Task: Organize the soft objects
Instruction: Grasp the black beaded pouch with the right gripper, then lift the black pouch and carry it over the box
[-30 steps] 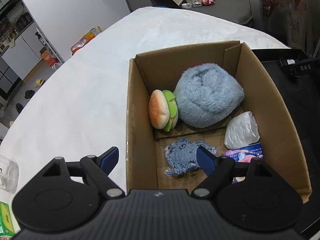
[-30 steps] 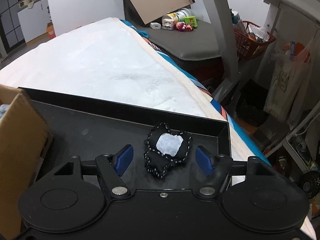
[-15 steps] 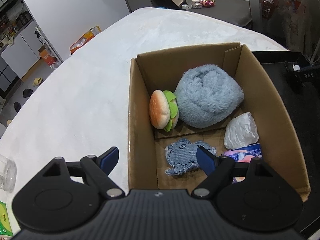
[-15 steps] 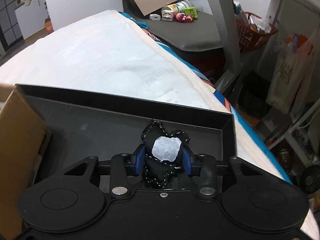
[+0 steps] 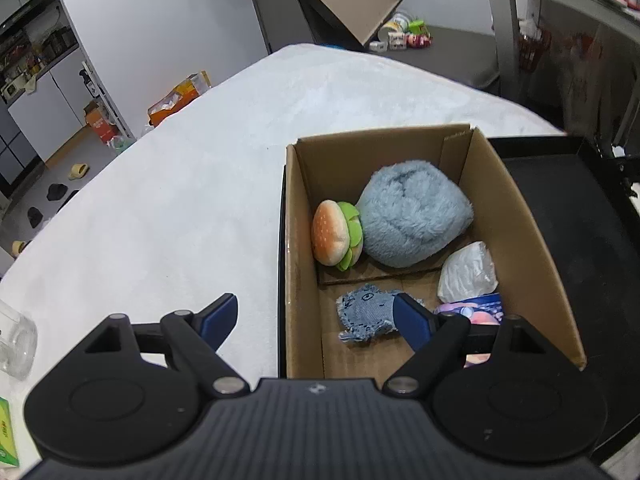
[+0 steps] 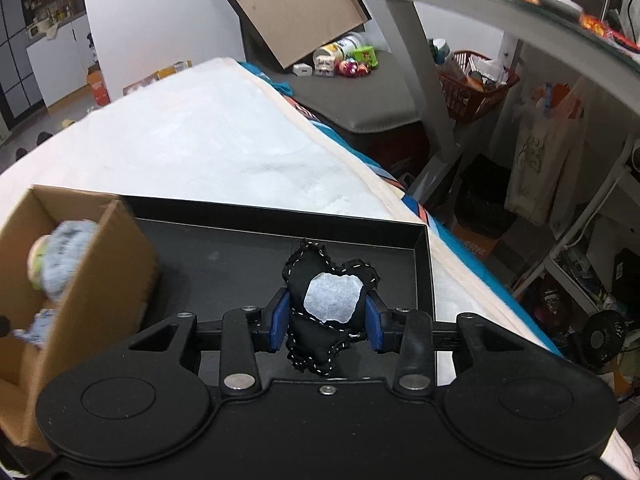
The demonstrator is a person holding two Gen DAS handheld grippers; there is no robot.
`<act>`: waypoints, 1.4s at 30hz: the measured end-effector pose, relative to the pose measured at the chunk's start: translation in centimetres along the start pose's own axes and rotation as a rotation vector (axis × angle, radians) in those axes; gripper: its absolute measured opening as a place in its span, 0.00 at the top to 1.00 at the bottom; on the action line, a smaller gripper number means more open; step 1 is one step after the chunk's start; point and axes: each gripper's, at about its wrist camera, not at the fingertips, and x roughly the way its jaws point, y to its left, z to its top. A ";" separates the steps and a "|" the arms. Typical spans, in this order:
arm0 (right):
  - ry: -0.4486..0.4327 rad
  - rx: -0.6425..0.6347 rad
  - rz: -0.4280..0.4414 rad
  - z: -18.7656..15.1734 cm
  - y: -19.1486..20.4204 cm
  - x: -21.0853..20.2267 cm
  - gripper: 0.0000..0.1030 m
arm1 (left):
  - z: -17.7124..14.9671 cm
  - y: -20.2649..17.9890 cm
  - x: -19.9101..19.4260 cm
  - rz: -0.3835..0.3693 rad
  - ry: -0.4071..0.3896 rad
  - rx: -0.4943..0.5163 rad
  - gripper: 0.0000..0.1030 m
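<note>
Right claw (image 6: 327,322): blue pads pinched on the black stitched fabric pouch with a white patch (image 6: 326,312); a second ago the pads stood spread either side of it as it lay in the tray, and the jaws have just closed on it.
Left claw (image 5: 316,318): spread wide, nothing between the pads; poised over the near left wall of the box, one pad outside it, one over its inside.
White fleecy bed cover (image 5: 180,184): bears box and tray.
Black shallow rectangular tray (image 6: 224,244): right of the box and touching it; now bare, the pouch lifted off its floor.
Brown corrugated cardboard box (image 5: 516,216): open top, the store for the soft goods.
Pale blue fluffy plush ball (image 5: 412,216): far end of box, against the burger.
Burger-shaped plush, tan bun with green lettuce (image 5: 336,234): on edge, by the left wall.
White crumpled plastic bag (image 5: 468,270): by the right wall.
Frayed blue denim pouch (image 5: 366,312): near end of box floor.
Standing: judged, the last loose item is secured; carrying it left into the box remains. Soft filling may slip from a side pinch.
</note>
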 end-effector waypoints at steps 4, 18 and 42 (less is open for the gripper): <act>-0.020 -0.004 0.012 0.2 1.0 -1.8 0.63 | -0.3 0.6 -0.8 -0.028 -0.027 -0.024 0.19; -0.052 -0.054 0.083 0.4 6.3 -6.2 0.63 | -1.5 2.2 -1.6 -0.102 -0.070 -0.047 0.22; -0.022 -0.161 0.272 -0.1 16.2 -7.4 0.62 | -3.8 4.8 -0.8 -0.226 -0.050 -0.087 0.88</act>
